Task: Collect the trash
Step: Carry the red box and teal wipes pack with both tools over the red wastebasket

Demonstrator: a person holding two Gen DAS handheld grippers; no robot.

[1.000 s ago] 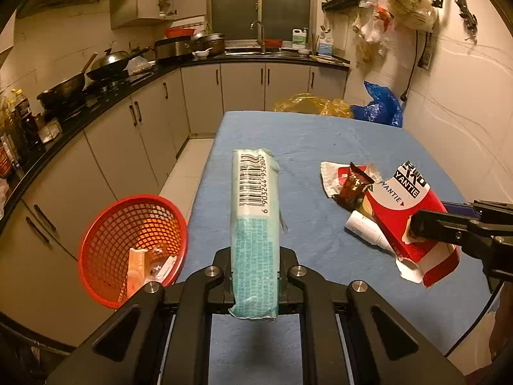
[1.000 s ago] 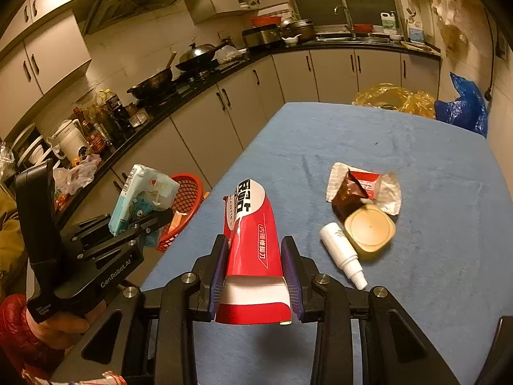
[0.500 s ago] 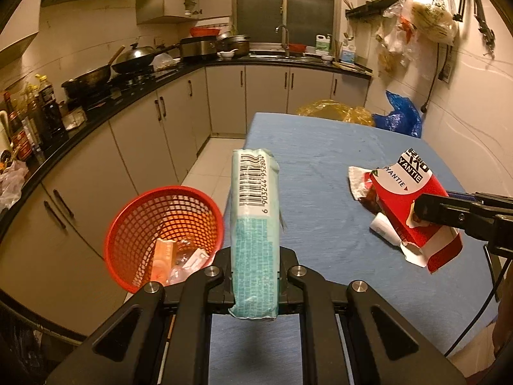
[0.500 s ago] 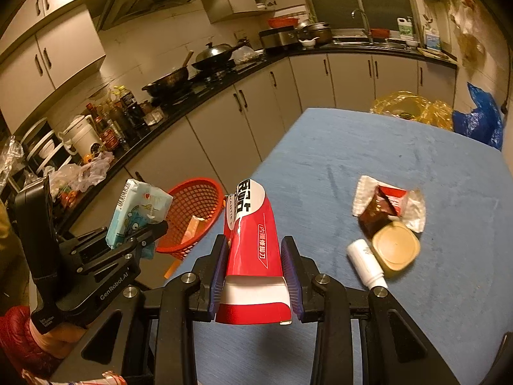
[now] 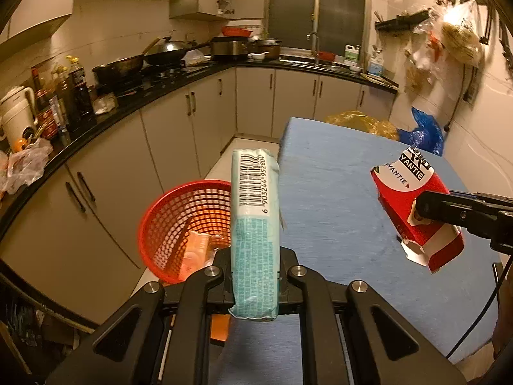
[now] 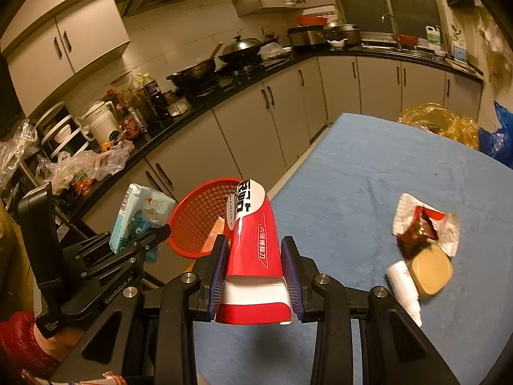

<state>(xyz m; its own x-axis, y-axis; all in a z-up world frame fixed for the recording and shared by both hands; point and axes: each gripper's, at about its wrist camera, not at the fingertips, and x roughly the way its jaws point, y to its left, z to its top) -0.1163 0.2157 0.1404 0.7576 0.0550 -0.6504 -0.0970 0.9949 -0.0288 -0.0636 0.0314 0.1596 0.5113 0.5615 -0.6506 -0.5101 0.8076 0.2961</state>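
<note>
One red basket point(image 5: 179, 221) stands off the left edge of the blue table point(image 5: 330, 192); inside it lie an orange wrapper point(image 5: 195, 250) and some clear plastic. The left gripper point(image 5: 255, 276) is clenched on one teal tissue pack point(image 5: 255, 224), held beside the basket. The right gripper point(image 6: 255, 276) grasps one red carton point(image 6: 253, 250), above the table edge near the basket. On the table lie one wrapper point(image 6: 423, 224), one tan lid point(image 6: 431, 271) and one white tube point(image 6: 402, 285).
</note>
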